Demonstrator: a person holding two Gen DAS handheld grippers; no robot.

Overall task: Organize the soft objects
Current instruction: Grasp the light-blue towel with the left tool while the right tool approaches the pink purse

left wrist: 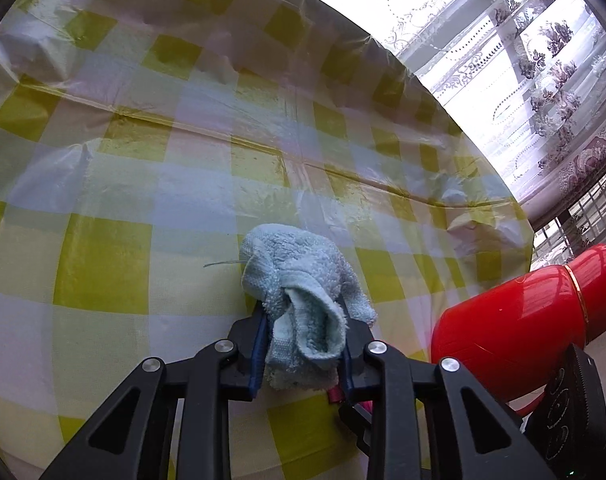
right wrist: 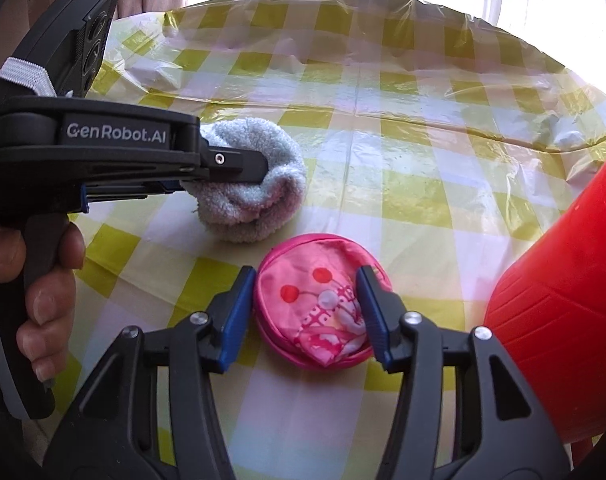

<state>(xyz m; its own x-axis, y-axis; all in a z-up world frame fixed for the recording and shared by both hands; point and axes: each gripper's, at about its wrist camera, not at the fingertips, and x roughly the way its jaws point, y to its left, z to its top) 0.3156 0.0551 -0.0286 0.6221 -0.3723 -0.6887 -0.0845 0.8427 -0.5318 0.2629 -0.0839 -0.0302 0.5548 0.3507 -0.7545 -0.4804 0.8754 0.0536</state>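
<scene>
My left gripper [left wrist: 303, 332] is shut on a bunched light blue towel [left wrist: 299, 276] and holds it just above the checked tablecloth. In the right wrist view the same towel [right wrist: 255, 196] hangs from the left gripper [right wrist: 263, 168] at the left. My right gripper [right wrist: 305, 312] is open, its blue pads on either side of a round pink pouch [right wrist: 319, 308] that lies on the table. The right pad touches the pouch's crumpled top; the left pad stands just beside its rim.
A large red container [right wrist: 563, 320] stands at the right, close to the right gripper; it also shows in the left wrist view [left wrist: 523, 312]. The table has a yellow and white checked cloth [left wrist: 143, 200] under wrinkled clear plastic. Lace curtains [left wrist: 543, 60] hang behind.
</scene>
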